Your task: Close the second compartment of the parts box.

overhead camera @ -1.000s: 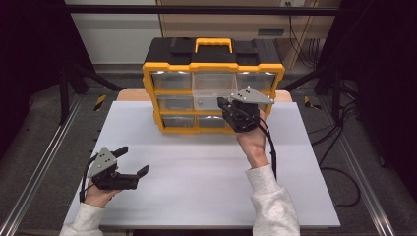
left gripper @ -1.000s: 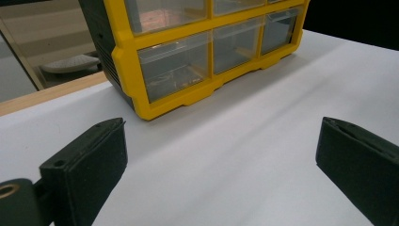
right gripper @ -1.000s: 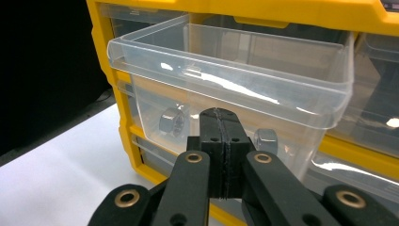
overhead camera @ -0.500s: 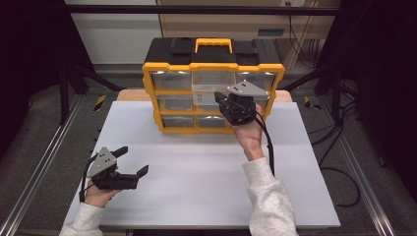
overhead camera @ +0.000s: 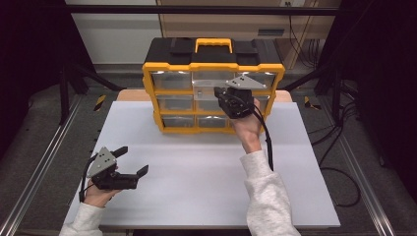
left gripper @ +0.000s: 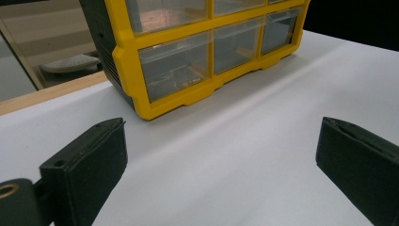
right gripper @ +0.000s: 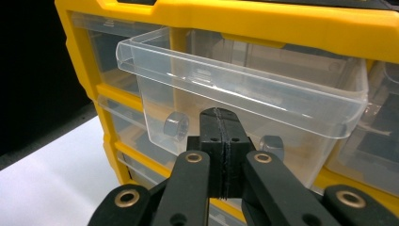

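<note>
A person works at a white worktop (overhead camera: 196, 182) with one pair of tongs in each hand, facing one yellow-and-black organizer case (overhead camera: 213, 81) that stands upright at the far edge. At the left, the left tongs (overhead camera: 134, 160) rest low over the near left part of the worktop, well apart from the case, with the jaws spread wide and nothing between them; the left gripper view shows bare white surface between the two black jaws and the lower left corner of the case beyond. The case carries one yellow handle (overhead camera: 213, 44) on its black lid, and its front shows three rows of clear drawers; the exact count of drawers cannot be told, as the hand covers part of the front. At the right, the right tongs (overhead camera: 223, 101) are held up against the middle of the case front, with the jaws shut tight, pad against pad. In the right gripper view, one clear drawer (right gripper: 244, 94) stands pulled out of the yellow frame toward the camera, and the closed tips sit against its front wall; whether they pinch any part of it cannot be told. Two small dark parts (right gripper: 175, 126) lie inside that drawer, one on either side of the tips.
</note>
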Tool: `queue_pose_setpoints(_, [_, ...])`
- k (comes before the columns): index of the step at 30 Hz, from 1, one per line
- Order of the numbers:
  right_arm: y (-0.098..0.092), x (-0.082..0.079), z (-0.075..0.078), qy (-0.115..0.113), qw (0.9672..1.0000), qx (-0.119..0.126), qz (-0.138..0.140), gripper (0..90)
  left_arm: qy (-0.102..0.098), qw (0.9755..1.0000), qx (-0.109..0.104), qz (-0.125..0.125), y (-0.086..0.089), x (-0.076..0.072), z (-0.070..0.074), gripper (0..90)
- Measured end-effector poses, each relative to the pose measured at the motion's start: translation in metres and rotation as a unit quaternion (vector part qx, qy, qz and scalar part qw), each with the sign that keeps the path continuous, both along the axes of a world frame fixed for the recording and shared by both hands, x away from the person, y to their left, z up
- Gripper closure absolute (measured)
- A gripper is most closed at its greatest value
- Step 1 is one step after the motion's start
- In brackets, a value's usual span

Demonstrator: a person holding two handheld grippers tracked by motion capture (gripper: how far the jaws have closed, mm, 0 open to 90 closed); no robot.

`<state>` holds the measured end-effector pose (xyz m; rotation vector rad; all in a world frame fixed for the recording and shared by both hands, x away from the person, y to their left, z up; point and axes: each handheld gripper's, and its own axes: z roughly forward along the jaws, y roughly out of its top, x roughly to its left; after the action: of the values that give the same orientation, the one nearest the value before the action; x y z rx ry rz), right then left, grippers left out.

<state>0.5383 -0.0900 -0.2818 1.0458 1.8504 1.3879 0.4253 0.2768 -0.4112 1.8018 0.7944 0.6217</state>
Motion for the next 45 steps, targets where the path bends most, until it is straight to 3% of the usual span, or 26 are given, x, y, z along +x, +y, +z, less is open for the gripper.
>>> queue_pose_setpoints(45, [0.003,0.033,-0.002,-0.007,0.9998,-0.003,-0.02,90.0,0.002,1.0,0.003,-0.001,0.0,0.001,-0.001,2.0])
